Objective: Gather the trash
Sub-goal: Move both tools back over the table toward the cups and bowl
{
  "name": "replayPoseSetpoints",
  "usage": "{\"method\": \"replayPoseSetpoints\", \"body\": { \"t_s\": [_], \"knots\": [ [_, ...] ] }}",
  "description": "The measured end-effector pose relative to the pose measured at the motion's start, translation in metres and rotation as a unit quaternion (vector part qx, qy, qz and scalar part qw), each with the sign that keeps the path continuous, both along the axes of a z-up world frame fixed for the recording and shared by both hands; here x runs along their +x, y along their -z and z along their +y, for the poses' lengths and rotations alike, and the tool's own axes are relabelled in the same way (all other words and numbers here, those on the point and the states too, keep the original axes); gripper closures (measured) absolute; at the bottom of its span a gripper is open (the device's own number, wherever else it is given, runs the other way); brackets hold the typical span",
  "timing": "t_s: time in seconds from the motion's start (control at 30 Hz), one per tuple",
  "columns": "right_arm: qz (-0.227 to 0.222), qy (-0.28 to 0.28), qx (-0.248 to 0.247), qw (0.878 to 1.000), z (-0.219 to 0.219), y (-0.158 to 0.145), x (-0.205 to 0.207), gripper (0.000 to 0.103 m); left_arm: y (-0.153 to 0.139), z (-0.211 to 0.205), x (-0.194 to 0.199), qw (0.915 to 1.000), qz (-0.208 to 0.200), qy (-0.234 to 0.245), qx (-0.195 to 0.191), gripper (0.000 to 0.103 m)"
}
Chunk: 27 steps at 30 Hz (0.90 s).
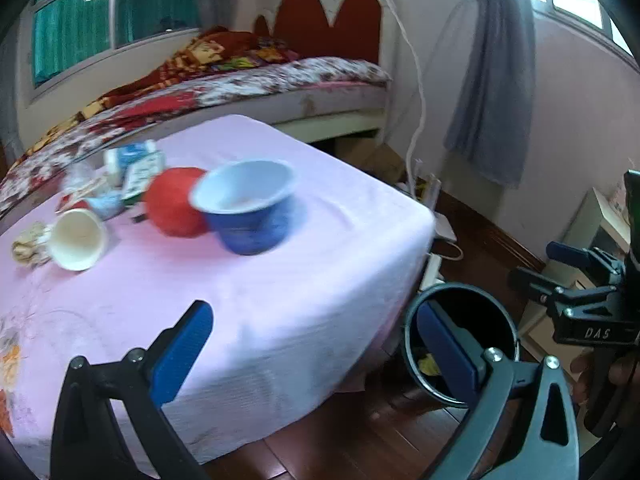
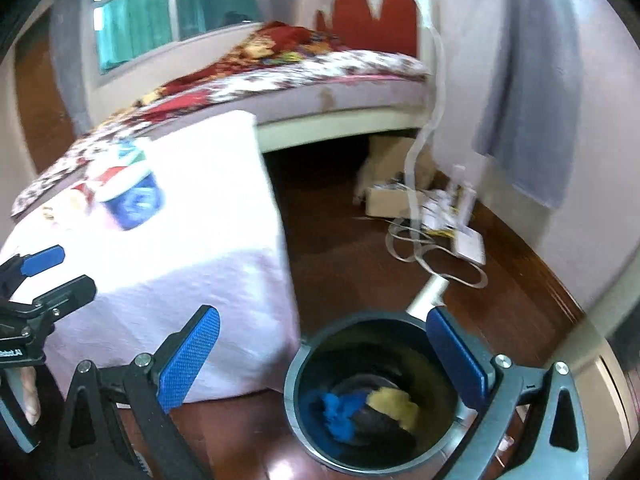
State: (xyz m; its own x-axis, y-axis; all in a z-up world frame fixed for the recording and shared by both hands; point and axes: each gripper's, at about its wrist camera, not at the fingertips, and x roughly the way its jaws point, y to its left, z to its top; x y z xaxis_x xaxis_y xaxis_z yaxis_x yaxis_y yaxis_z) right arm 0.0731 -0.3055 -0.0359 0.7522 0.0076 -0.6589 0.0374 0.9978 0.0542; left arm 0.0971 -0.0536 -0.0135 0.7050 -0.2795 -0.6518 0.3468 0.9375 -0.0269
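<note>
On the pink-clothed table [image 1: 280, 300] stand a blue cup with a white inside [image 1: 248, 208] and a red round thing [image 1: 172, 204] touching its left side. A white cup [image 1: 78, 240] lies tipped beside crumpled paper [image 1: 28, 246], with cartons [image 1: 136, 164] behind. My left gripper [image 1: 316, 344] is open and empty over the table's near corner. A dark round bin [image 2: 294, 380] stands on the floor by the table and holds blue scraps [image 2: 338, 412] and yellow scraps [image 2: 394, 402]. My right gripper [image 2: 324, 356] hangs open and empty above the bin. The blue cup [image 2: 132, 200] also shows in the right wrist view.
A bed with a floral cover [image 1: 248, 84] runs behind the table. Cables, a white box [image 2: 468, 246] and a cardboard box [image 2: 390, 200] lie on the wooden floor by the wall. A grey curtain [image 1: 496, 92] hangs at the right. A hand [image 2: 30, 396] holds the left gripper.
</note>
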Motion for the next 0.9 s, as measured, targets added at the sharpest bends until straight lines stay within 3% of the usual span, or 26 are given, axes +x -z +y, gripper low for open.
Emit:
{"method": "replayPoseSetpoints", "body": {
  "t_s": [0.27,0.47,0.63,0.9],
  "knots": [
    [0.013,-0.079,-0.028,0.996,0.081,-0.008,0.033,0.0,-0.002,0.075,0.015,0.9939,-0.015,-0.109,0.005,0.001],
    [0.0,-0.13,-0.041,0.991,0.139,-0.013,0.053,0.0,0.001,0.118,0.025,0.987,-0.022,-0.159,0.007,0.001],
    [-0.008,-0.136,-0.047,0.99,0.17,-0.019,0.083,0.0,0.005,0.146,0.041,0.9808,-0.018,-0.194,0.007,0.001],
    [0.002,-0.139,-0.047,0.989,0.198,-0.014,0.13,0.0,0.011,0.157,0.076,0.974,-0.019,-0.225,0.022,0.001]
  ]
}}
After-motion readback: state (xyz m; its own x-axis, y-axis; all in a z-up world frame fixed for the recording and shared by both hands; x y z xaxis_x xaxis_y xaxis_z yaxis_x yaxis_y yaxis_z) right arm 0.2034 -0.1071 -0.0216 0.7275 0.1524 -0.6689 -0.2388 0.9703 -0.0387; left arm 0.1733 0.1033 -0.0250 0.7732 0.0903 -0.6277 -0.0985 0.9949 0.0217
